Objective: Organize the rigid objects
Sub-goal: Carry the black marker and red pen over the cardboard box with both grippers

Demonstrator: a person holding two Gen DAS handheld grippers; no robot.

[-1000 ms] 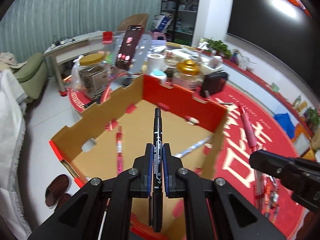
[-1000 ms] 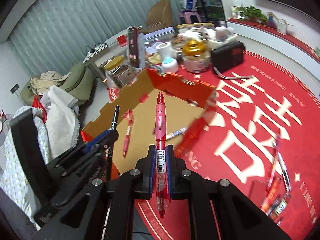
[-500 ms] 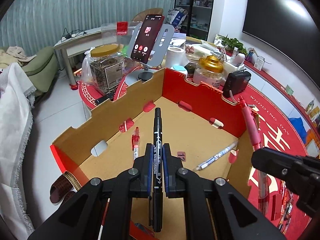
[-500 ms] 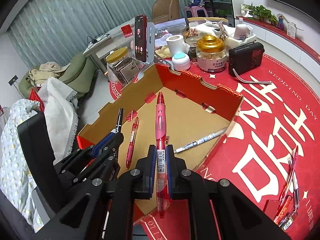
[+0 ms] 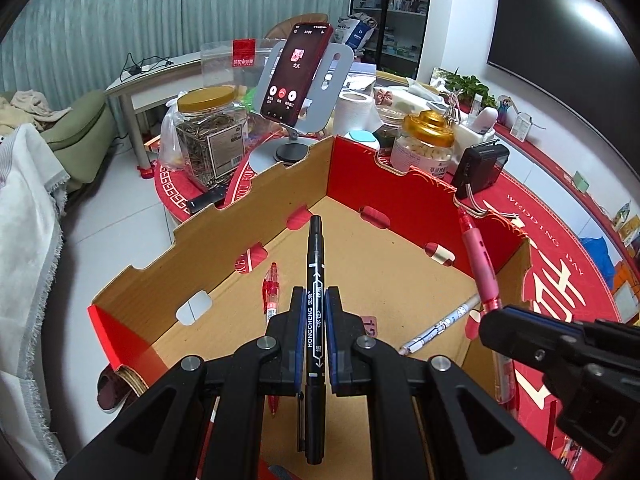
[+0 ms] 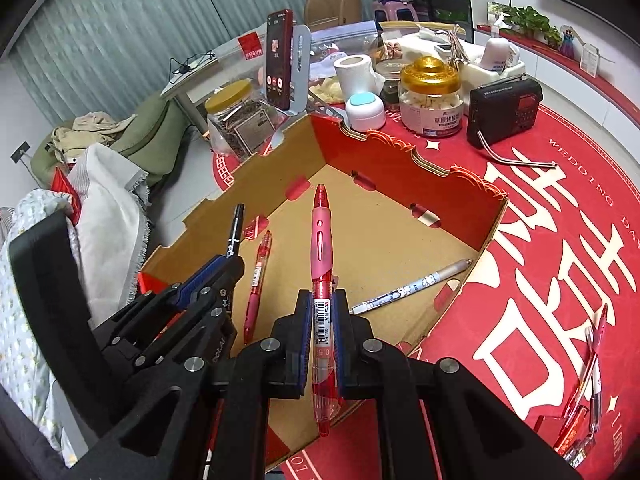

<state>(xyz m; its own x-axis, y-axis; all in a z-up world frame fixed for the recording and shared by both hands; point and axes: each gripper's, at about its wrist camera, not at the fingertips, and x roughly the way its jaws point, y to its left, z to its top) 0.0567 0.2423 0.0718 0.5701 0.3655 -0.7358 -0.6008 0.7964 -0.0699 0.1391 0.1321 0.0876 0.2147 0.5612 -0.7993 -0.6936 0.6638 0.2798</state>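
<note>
A black marker (image 5: 316,300) is clamped in the left gripper (image 5: 316,332), a red pen (image 6: 322,280) in the right gripper (image 6: 322,340), both above the cardboard box (image 5: 400,184). Release into it is judged next.

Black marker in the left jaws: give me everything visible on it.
The black marker is a slim, plastic-looking pen with white print along the barrel reading HONGCHENG, plus arrow marks. It has a narrow black cap at the far end, and its thicker rear end juts back past the jaws. The left gripper is shut on its mid-barrel, blue pads on both sides. It points forward and down over the open cardboard box, above the floor, touching nothing but the pads. In the right wrist view its tip sticks up above the box's left wall.
</note>
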